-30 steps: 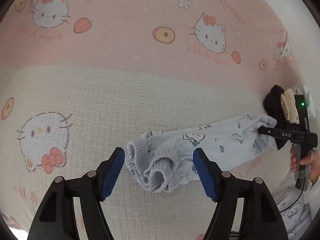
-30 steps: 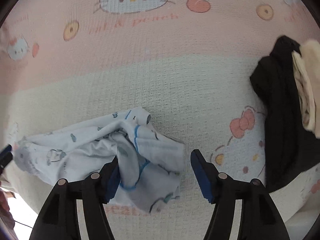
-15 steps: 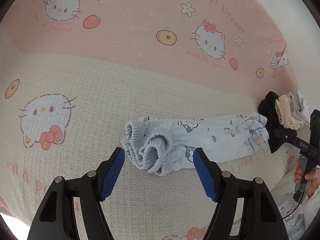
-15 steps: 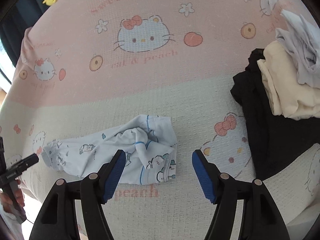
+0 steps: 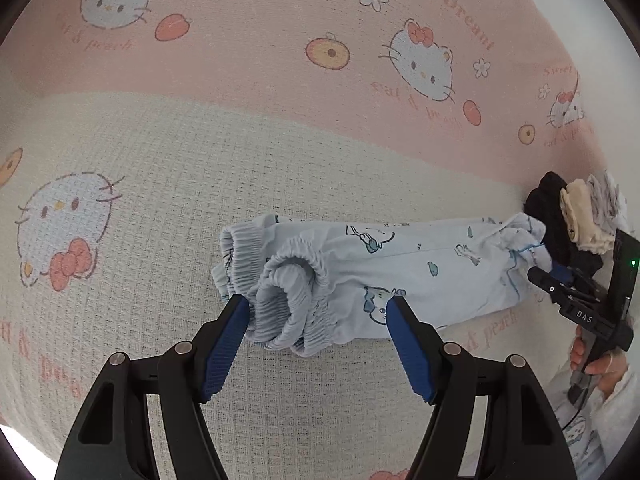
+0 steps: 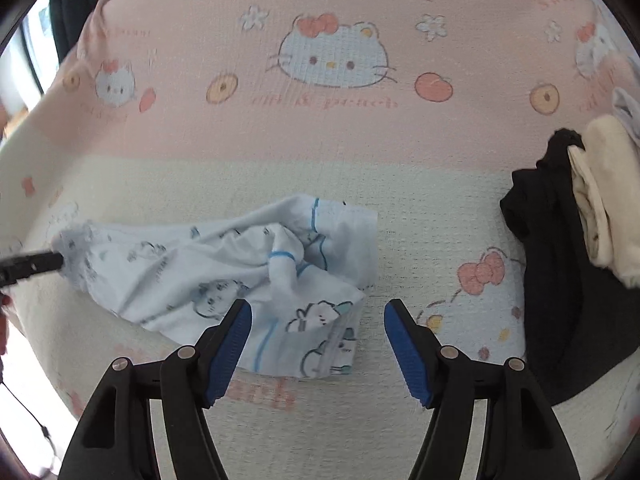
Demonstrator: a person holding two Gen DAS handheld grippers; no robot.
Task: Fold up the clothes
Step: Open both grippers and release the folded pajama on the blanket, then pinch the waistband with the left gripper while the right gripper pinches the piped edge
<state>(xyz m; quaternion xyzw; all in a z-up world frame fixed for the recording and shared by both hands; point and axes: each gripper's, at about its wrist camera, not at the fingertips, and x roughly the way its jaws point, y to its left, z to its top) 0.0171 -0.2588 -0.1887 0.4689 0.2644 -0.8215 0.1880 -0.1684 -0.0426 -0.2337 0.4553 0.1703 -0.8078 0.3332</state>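
The blue pants point(image 5: 400, 272) lie stretched out on the pink and cream blanket point(image 5: 160, 168). The left gripper point(image 5: 316, 320) is wide open over the stretchy waistband, holding nothing. The right gripper point(image 6: 318, 324) is wide open over the leg ends, holding nothing.

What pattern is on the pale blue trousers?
Small cartoon animal prints on the pale blue trousers, clearest in the left wrist view.
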